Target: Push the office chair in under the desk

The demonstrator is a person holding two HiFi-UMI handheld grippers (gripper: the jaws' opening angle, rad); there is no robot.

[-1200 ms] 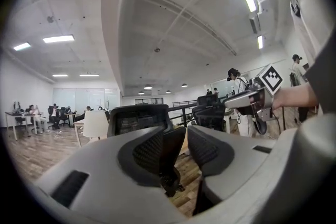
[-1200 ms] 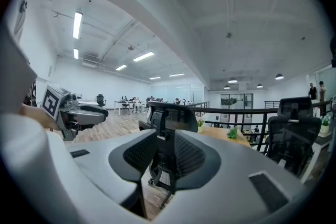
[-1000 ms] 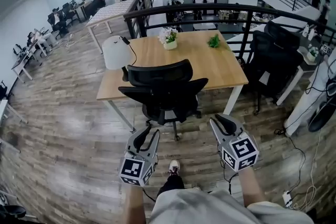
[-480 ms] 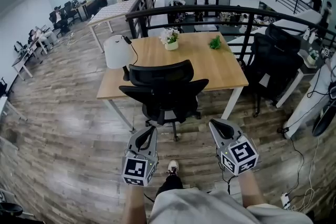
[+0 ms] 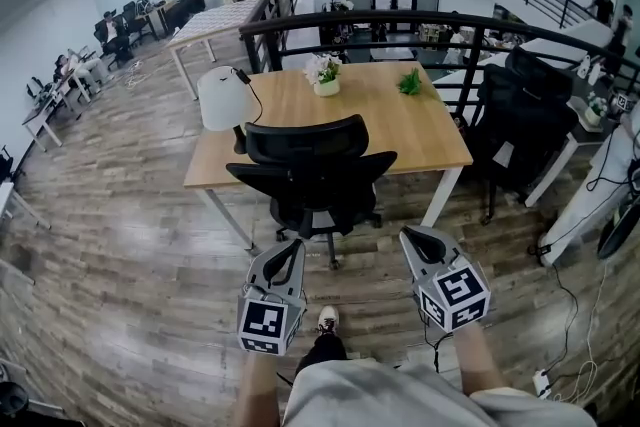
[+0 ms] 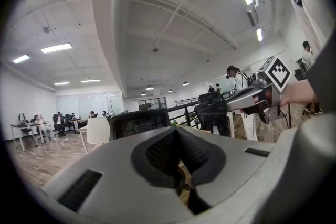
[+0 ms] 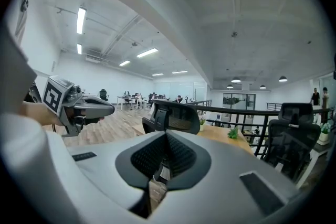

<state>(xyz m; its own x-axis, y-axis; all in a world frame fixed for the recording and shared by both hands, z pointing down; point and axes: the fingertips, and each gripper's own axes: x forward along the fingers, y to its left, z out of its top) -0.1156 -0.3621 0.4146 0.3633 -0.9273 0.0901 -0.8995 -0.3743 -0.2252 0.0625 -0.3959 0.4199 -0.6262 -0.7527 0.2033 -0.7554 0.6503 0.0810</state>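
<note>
Head view first, said the trainee: where was the office chair [image 5: 308, 147]?

At centre frame, replied the supervisor, with its back to the camera at the near edge of the desk [image 5: 400, 130] and its base [image 5: 333, 233] out on the plank floor [image 5: 150, 245]. Both grippers hung below it in the picture, well apart from it. The left gripper [image 5: 291, 248] had its jaws together on nothing. The right gripper [image 5: 411, 237] had just been closing its jaws, and they too met empty.

What could have gone wrong?

A shove off centre could have swivelled the seat or sent the chair skewing over the glossy planks. The back looked like curved black mesh (springy, so narrow closed tips might have slid or dug in). I couldn't quite tell whether the armrests [image 5: 250, 172] would clear the smooth wooden top. A knock there could have jolted the white lamp [image 5: 220, 98] at the desk's left end and the potted flowers [image 5: 322, 73] near its far edge.
</note>
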